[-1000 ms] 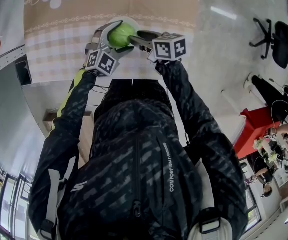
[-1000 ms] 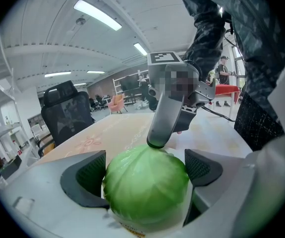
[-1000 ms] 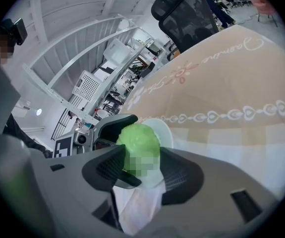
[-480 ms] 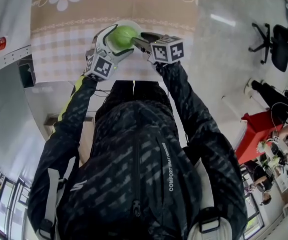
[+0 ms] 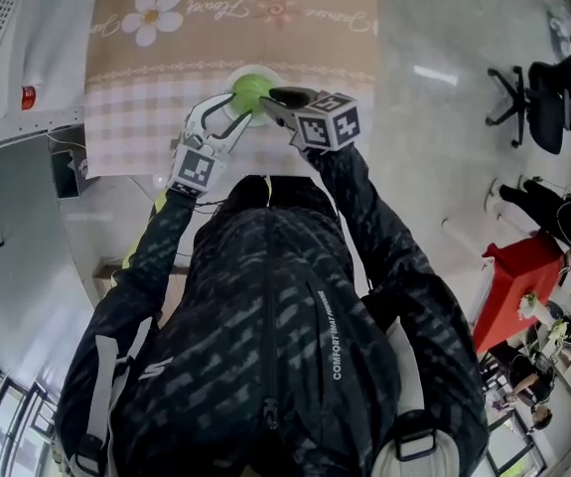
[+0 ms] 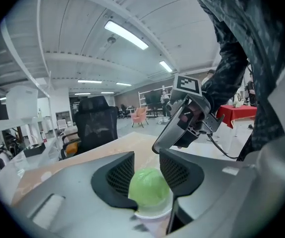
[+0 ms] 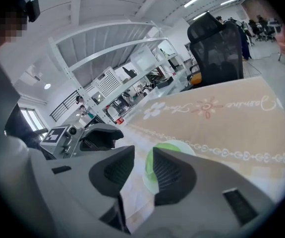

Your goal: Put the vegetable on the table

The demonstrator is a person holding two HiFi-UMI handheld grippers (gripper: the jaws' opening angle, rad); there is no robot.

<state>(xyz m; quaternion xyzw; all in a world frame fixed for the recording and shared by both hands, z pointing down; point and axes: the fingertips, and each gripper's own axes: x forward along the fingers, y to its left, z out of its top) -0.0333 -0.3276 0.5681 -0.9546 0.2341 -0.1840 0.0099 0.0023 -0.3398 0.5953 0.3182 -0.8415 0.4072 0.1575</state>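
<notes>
A round green vegetable (image 5: 248,89) (image 6: 149,187) sits in a small white bowl (image 5: 237,73) (image 6: 152,216) on the table's patterned cloth (image 5: 305,38). My left gripper (image 5: 237,107) (image 6: 147,175) reaches in from the near left. Its jaws are closing, and the pads lie against the vegetable's two sides. My right gripper (image 5: 273,99) (image 7: 143,170) comes in from the right at the bowl's edge. Its jaws are closing too. Only a sliver of the vegetable (image 7: 149,170) and the bowl (image 7: 179,145) shows past them, and the pads touch nothing that I can see.
The bowl stands near the table's front edge, just ahead of the person's body. Black office chairs (image 5: 543,87) and a red-covered table (image 5: 508,276) stand on the floor to the right. A white shelf unit (image 5: 7,28) is at the left.
Both grippers' jaws have narrowed from wide open, the left around the vegetable. In the head view the table now sits lower and looks smaller. The vegetable stays in the bowl.
</notes>
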